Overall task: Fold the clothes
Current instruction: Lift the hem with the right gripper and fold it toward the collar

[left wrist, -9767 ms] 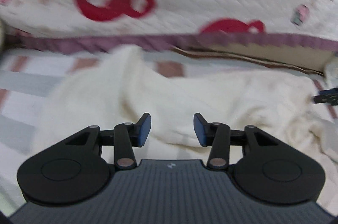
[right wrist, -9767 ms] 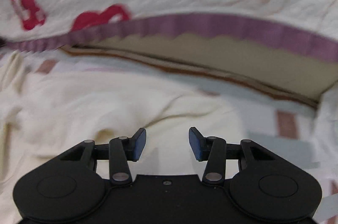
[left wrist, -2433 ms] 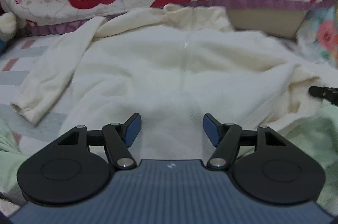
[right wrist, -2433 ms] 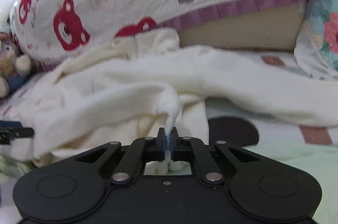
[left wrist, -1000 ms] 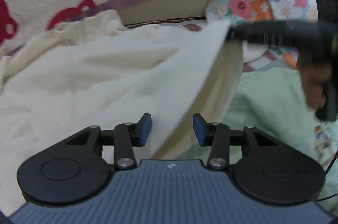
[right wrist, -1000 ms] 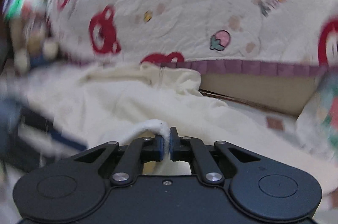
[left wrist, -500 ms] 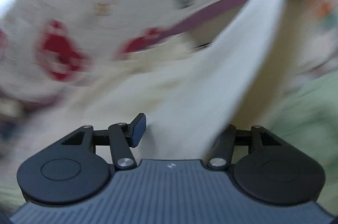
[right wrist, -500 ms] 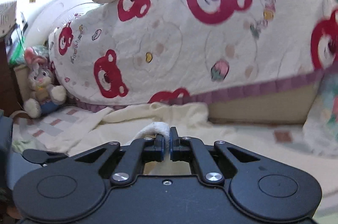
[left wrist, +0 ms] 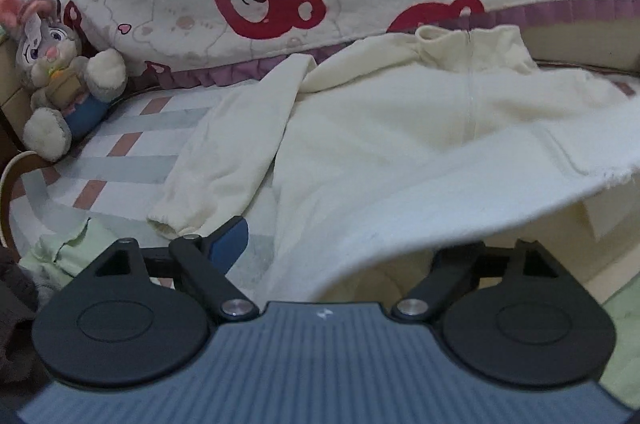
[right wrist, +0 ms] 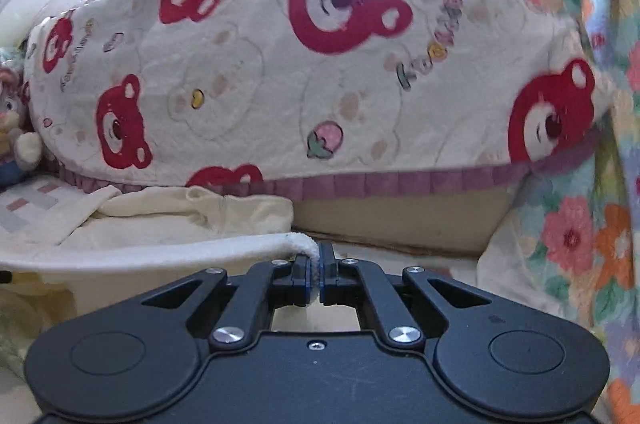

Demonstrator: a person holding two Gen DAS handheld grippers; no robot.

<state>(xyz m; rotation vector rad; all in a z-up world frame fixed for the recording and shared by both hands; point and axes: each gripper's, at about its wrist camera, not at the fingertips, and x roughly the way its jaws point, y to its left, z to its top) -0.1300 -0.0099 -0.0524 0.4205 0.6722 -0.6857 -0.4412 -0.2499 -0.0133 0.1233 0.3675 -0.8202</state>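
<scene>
The right gripper [right wrist: 315, 274] has its jaws pressed together on a cuff-like edge of the cream fleece jacket [left wrist: 384, 128], a thin roll of fabric caught between the blue pads [right wrist: 306, 274]. From that pinch the cloth runs off to the left as a lifted, taut band. The left gripper [left wrist: 340, 248] has its jaws spread wide; only the left blue pad [left wrist: 228, 244] shows, since the raised flap of the jacket drapes across the gap and hides the right fingertip. Nothing looks clamped there.

Beyond the flap, the rest of the jacket lies spread on the bed, collar [left wrist: 468, 42] toward the far side with the zip line running down its middle. One sleeve [left wrist: 224, 160] stretches out to the left, its cuff lying just beside the left pad. Under it is a checked sheet [left wrist: 120, 152] in grey, white and pink. A pale green garment [left wrist: 68, 248] lies at the near left edge. Behind, a quilt with red bears [right wrist: 320, 72] is heaped along the back, a plush rabbit [left wrist: 52, 64] sits at its left end, and a floral cloth [right wrist: 592, 216] hangs at the right.
</scene>
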